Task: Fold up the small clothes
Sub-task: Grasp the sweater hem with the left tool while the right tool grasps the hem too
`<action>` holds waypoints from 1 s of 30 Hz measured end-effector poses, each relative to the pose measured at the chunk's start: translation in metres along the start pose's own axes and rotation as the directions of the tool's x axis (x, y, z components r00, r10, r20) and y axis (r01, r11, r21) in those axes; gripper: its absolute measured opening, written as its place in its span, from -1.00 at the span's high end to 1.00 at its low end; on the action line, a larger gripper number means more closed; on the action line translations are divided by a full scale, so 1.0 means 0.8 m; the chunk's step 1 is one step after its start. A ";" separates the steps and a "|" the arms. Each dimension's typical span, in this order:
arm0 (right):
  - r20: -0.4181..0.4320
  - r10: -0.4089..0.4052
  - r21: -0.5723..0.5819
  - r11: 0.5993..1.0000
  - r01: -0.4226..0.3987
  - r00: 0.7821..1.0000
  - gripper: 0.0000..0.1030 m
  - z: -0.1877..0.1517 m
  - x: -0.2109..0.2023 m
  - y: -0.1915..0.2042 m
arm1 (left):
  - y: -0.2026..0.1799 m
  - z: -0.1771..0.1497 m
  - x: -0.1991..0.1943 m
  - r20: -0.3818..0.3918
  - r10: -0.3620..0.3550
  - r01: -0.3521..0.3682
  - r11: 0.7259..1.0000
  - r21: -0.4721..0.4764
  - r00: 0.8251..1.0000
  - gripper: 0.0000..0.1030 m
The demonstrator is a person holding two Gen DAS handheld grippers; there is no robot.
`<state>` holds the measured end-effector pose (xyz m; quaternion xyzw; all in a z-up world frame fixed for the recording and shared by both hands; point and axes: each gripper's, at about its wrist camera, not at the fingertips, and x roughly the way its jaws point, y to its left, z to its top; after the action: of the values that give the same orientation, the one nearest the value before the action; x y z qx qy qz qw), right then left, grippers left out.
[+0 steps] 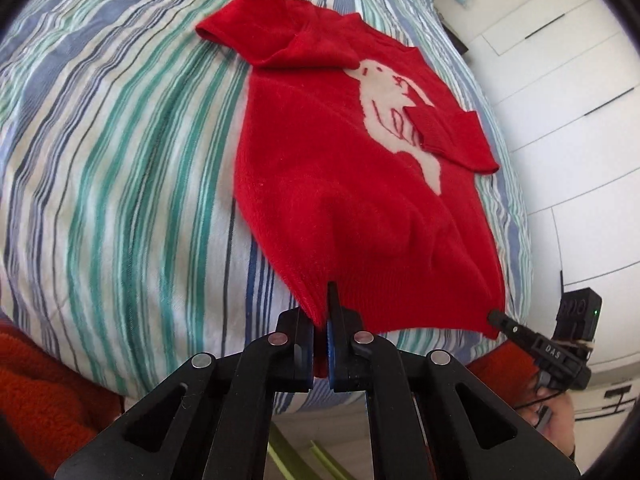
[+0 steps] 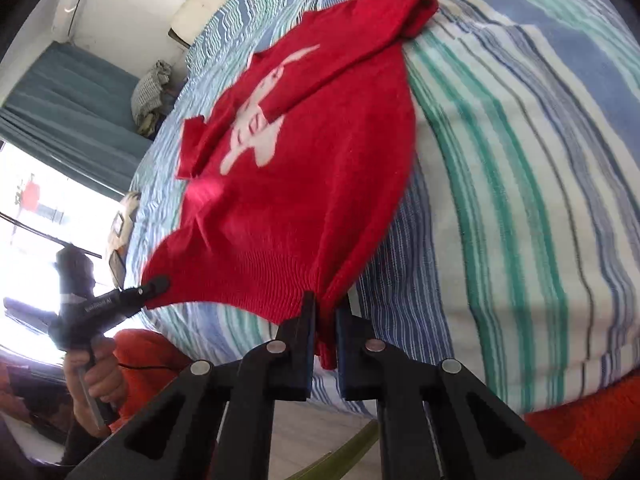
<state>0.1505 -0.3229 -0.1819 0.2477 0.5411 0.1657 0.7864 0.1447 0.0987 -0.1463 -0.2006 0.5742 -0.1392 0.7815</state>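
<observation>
Fold step starting: red sweater lies flat on the striped bed, left gripper and right gripper each with jaws clamped on a near hem corner; next, probably lift both evenly and carry hem toward far collar.

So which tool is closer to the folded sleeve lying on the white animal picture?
The right tool. It grips the hem corner on the side of the folded sleeve. The left tool grips the opposite corner of the red sweater.
</observation>
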 end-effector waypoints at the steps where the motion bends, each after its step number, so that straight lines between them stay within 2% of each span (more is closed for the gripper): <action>1: 0.000 -0.003 0.003 1.000 0.003 1.000 0.83 -0.001 -0.014 0.001 | 0.003 -0.008 -0.011 -0.006 0.003 -0.003 1.000 0.014 1.000 0.95; 3: -0.010 -0.022 0.017 1.000 0.022 1.000 0.84 -0.004 -0.032 -0.001 | 0.009 -0.021 -0.017 -0.027 0.033 -0.031 0.999 0.042 0.999 0.95; 4: -0.026 -0.050 0.020 0.999 0.051 0.998 0.87 -0.004 -0.033 -0.002 | 0.012 -0.025 -0.012 -0.037 0.069 -0.067 0.996 0.059 0.997 0.95; 6: -0.062 -0.102 0.012 0.995 0.103 0.993 0.88 -0.006 -0.014 -0.009 | 0.018 -0.028 0.008 -0.042 0.140 -0.136 0.987 0.087 0.989 0.95; 8: -0.099 -0.132 0.024 0.991 0.134 0.986 0.88 -0.008 0.017 -0.022 | 0.030 -0.027 0.030 -0.064 0.144 -0.141 0.989 0.046 0.987 0.95; 10: -0.102 -0.126 0.069 0.989 0.133 0.987 0.87 -0.011 0.029 -0.033 | 0.031 -0.029 0.036 -0.058 0.146 -0.145 0.989 0.035 0.988 0.95; 11: -0.080 -0.110 0.090 0.989 0.117 0.991 0.81 -0.011 0.025 -0.034 | 0.030 -0.030 0.033 -0.043 0.146 -0.144 0.989 0.043 0.988 0.94; 12: -0.055 -0.088 0.108 0.990 0.094 0.995 0.59 -0.011 0.017 -0.036 | 0.029 -0.032 0.030 -0.030 0.138 -0.137 0.989 0.049 0.990 0.94; 13: -0.032 -0.066 0.122 0.990 0.069 0.997 0.36 -0.012 0.009 -0.038 | 0.030 -0.033 0.029 -0.024 0.127 -0.126 0.991 0.049 0.992 0.93; 14: -0.012 -0.041 0.136 0.990 0.042 0.999 -0.03 -0.012 0.002 -0.039 | 0.032 -0.035 0.028 -0.023 0.120 -0.119 0.992 0.046 0.992 0.93; 17: -0.014 0.046 0.155 0.987 -0.043 0.999 -0.04 -0.014 0.006 -0.037 | 0.037 -0.036 0.035 -0.034 0.112 -0.111 0.993 0.030 0.993 0.93; 20: -0.037 0.062 0.111 0.992 -0.058 0.997 -0.04 -0.010 0.037 -0.023 | 0.031 -0.030 0.043 -0.032 0.114 -0.113 0.993 0.036 0.993 0.93; 21: -0.039 0.067 0.095 0.993 -0.063 0.997 0.26 -0.009 0.046 -0.022 | 0.029 -0.029 0.043 -0.029 0.116 -0.115 0.992 0.043 0.993 0.93; 22: -0.045 0.054 0.087 0.995 -0.050 0.998 0.71 -0.008 0.052 -0.021 | 0.028 -0.029 0.043 -0.025 0.122 -0.120 0.991 0.049 0.992 0.93; 23: -0.057 0.011 0.086 0.996 -0.006 0.998 0.91 -0.006 0.054 -0.021 | 0.026 -0.029 0.041 -0.020 0.129 -0.128 0.990 0.053 0.991 0.93; 27: -0.041 -0.175 0.053 0.983 0.177 0.984 0.94 -0.015 0.013 -0.016 | 0.028 -0.033 0.023 0.024 0.117 -0.118 0.992 0.046 0.993 0.93; 30: -0.066 -0.219 0.070 0.972 0.224 0.973 0.94 -0.020 0.016 -0.032 | 0.030 -0.032 0.039 -0.006 0.158 -0.158 0.987 0.043 0.987 0.93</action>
<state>0.1405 -0.3334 -0.2110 0.2110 0.5939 0.0631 0.7738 0.1297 0.1021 -0.1907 -0.1372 0.5887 -0.0898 0.7915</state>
